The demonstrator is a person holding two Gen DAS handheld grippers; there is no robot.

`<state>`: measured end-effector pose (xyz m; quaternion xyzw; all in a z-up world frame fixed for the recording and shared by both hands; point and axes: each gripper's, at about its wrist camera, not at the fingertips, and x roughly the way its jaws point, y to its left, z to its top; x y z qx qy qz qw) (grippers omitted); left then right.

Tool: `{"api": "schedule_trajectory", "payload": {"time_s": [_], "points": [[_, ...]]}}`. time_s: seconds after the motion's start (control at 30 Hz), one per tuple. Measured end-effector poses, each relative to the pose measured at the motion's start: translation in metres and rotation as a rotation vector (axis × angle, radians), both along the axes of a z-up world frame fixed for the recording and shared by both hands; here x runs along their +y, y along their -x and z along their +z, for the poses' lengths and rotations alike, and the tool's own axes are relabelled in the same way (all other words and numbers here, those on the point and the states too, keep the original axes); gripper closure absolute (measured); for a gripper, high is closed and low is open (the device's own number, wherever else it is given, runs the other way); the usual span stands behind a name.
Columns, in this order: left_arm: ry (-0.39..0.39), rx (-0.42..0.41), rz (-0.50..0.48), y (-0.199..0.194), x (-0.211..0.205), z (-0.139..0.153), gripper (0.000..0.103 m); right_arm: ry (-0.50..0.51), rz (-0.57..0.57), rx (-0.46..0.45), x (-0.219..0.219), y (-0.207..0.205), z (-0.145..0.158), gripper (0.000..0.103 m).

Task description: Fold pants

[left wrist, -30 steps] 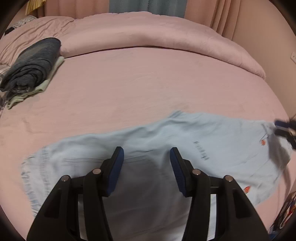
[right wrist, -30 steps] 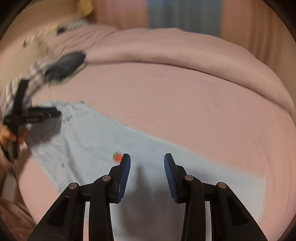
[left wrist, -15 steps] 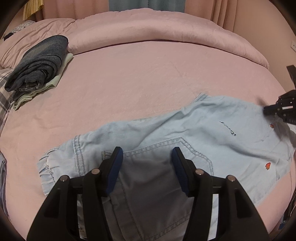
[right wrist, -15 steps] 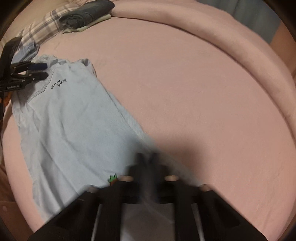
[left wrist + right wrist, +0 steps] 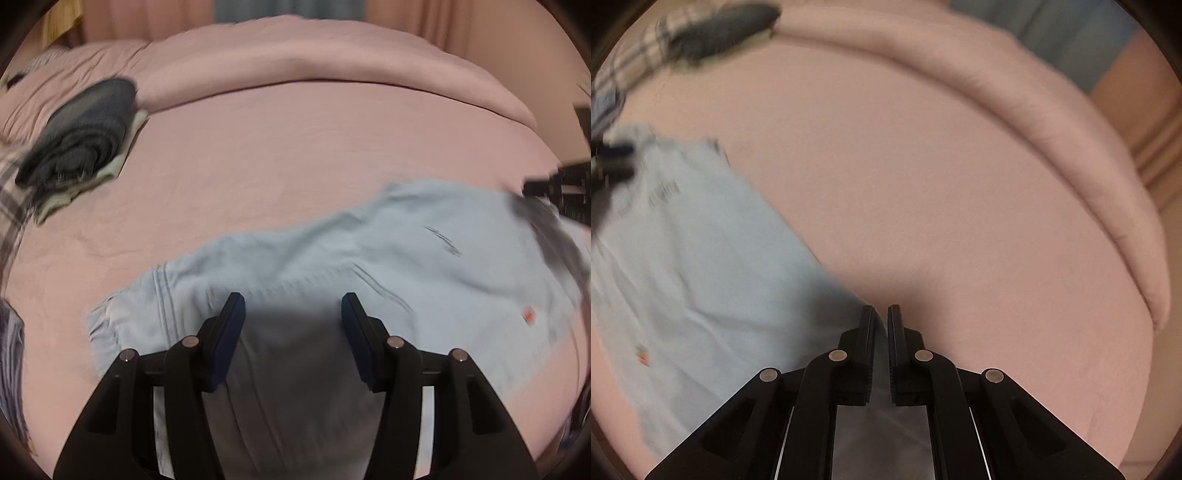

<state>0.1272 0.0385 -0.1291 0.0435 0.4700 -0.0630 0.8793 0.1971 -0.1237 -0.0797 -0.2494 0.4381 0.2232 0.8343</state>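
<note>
Left wrist view: pink bed sheet (image 5: 295, 155); pale blue denim pants (image 5: 332, 266) spread flat across it. Left gripper (image 5: 293, 325) half-wide, empty, above the waist end. Right gripper (image 5: 881, 325), wide a second ago, now pinches the leg hem. Advice: keep the hem taut, carry it toward the waistband.

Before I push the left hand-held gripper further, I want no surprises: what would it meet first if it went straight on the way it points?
Most likely the light blue pants spread on the pink bed. The left hand-held gripper points down at them, jaws open; depth is unclear.
</note>
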Motion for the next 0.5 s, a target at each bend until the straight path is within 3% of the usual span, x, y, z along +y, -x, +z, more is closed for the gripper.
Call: {"api": "schedule_trajectory", "payload": {"time_s": [0.1, 0.23, 0.33, 0.5], "points": [[-0.028, 0.008, -0.182, 0.036, -0.021, 0.007, 0.049, -0.114, 0.168, 0.019, 0.016, 0.063, 0.021, 0.1], [-0.176, -0.014, -0.408, 0.086, -0.043, 0.004, 0.047, -0.024, 0.38, 0.006, 0.049, 0.141, 0.007, 0.1], [-0.199, 0.014, -0.444, 0.102, -0.039, -0.002, 0.047, 0.0, 0.436, 0.031, 0.067, 0.168, -0.013, 0.1], [-0.247, -0.005, -0.422, 0.103, -0.031, -0.009, 0.045, 0.037, 0.453, 0.03, 0.087, 0.162, -0.032, 0.1]]}}
